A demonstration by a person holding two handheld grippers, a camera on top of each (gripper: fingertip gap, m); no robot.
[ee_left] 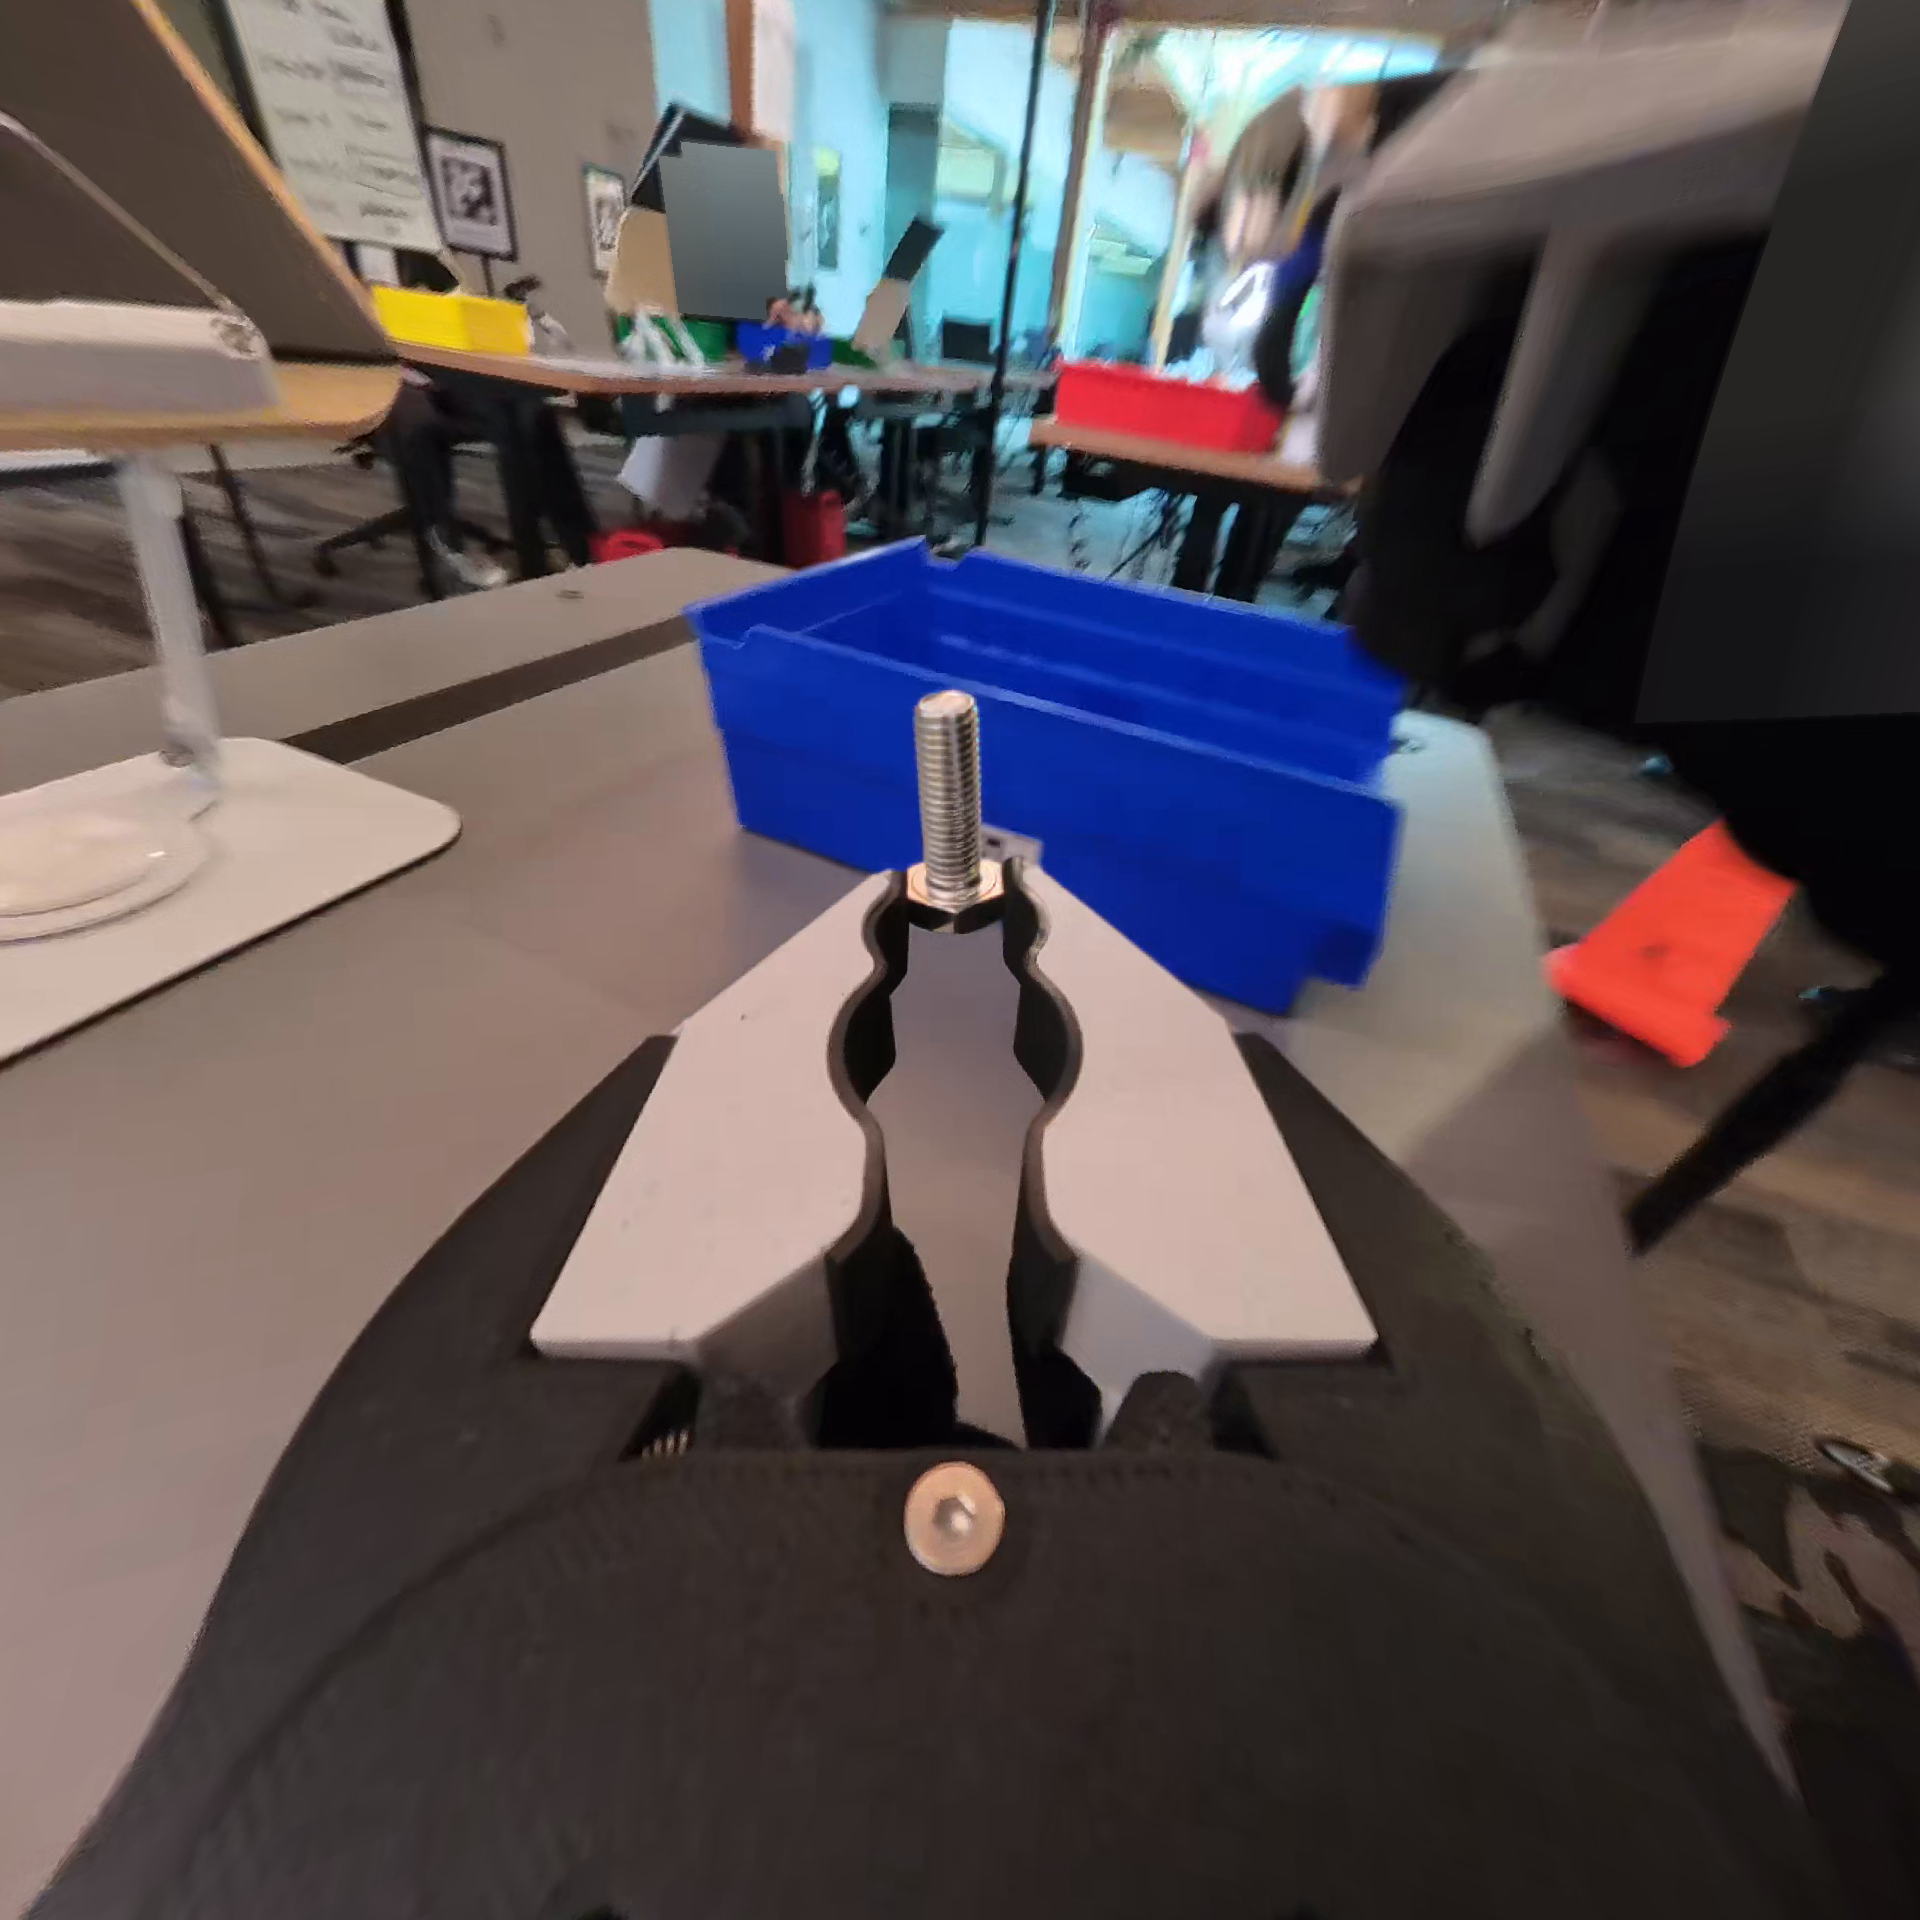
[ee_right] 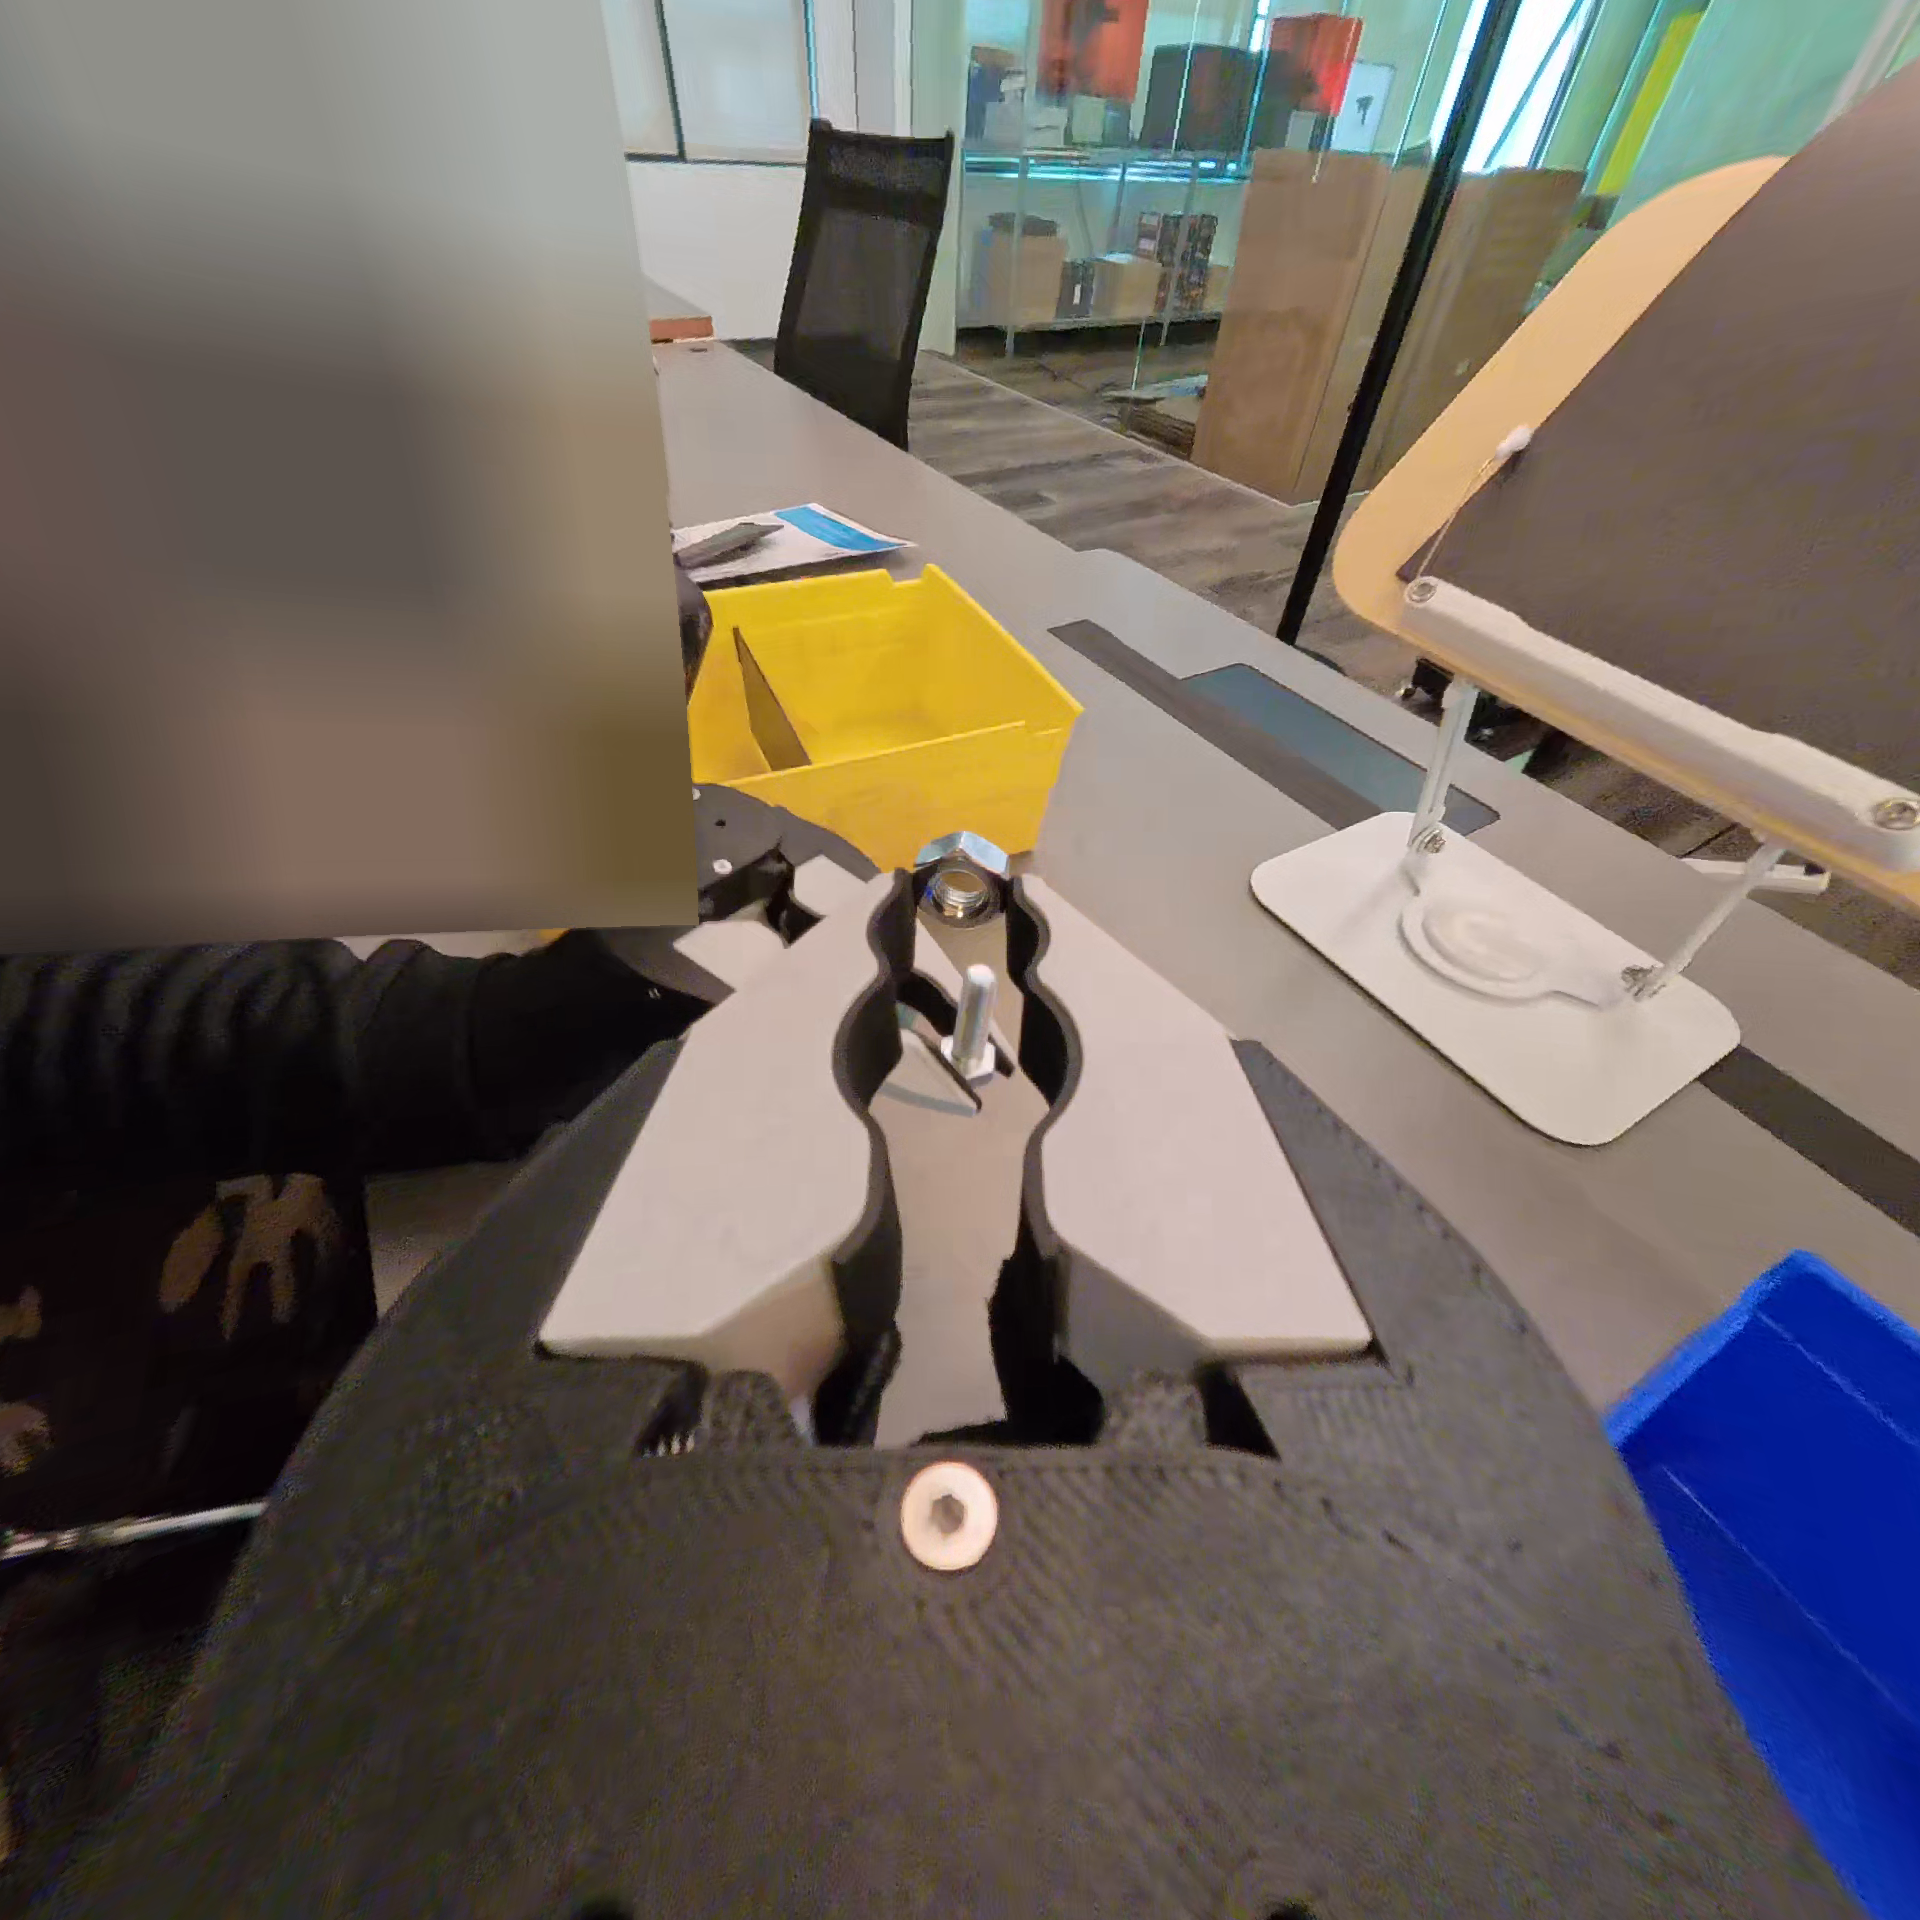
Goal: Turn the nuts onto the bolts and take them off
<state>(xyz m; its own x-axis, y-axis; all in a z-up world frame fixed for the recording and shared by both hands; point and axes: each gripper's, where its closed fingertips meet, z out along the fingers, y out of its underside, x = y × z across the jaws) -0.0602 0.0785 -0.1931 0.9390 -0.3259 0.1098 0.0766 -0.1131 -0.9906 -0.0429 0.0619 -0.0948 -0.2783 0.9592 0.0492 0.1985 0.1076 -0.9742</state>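
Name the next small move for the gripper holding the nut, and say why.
Probably lower the right gripper so the nut meets the bolt tip, then start turning. The left gripper grips the bolt by its head, threads upright and bare; in the right wrist view the nut sits apart from the bolt, its bore visible.

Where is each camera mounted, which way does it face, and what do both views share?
Left wrist view: on the left gripper, looking along its fingers at the upright bolt it holds; blue bin behind.
Right wrist view: on the right gripper, which holds a nut; yellow bin beyond, a sleeve on its left.
Shared: bolt, blue bin, table.
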